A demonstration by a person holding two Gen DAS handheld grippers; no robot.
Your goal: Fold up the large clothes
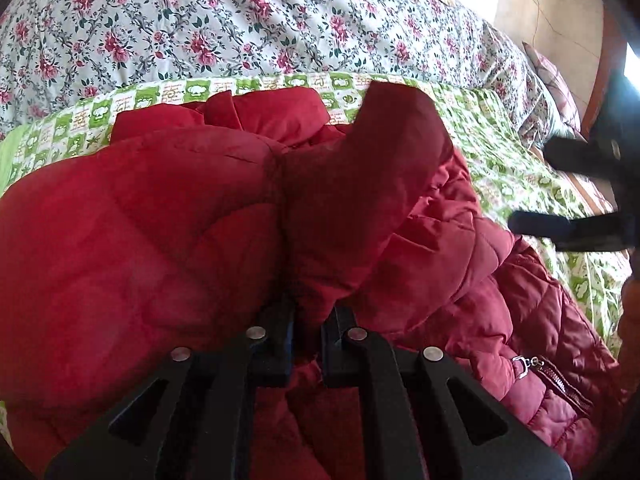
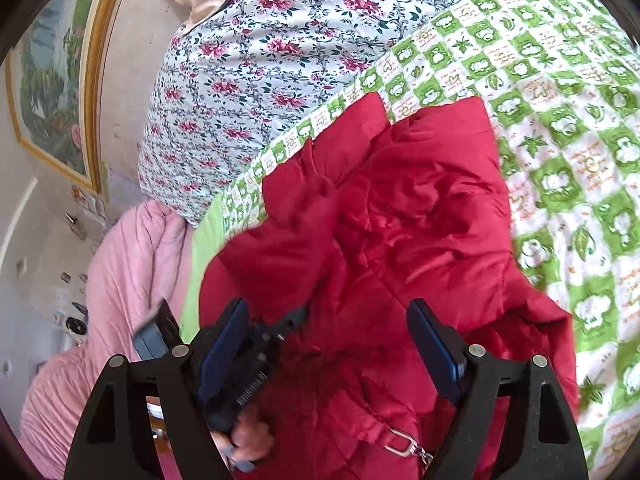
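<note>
**Left tongs pinching jacket, right tongs wide**

My left tongs (image 1: pixel 306 320) are clamped narrow on a fold of the red puffer jacket (image 1: pixel 168 208), which bunches up just ahead of them. The jacket lies on the green checked sheet (image 1: pixel 516 160) of the bed, floral quilt (image 1: pixel 208 20) beyond. My right tongs (image 2: pixel 332 344) stand wide above the jacket, nothing gripped between the pads. A metal zipper pull (image 2: pixel 402 448) sits below them. Pink bedding (image 2: pixel 120 272) lies to their left.
</note>
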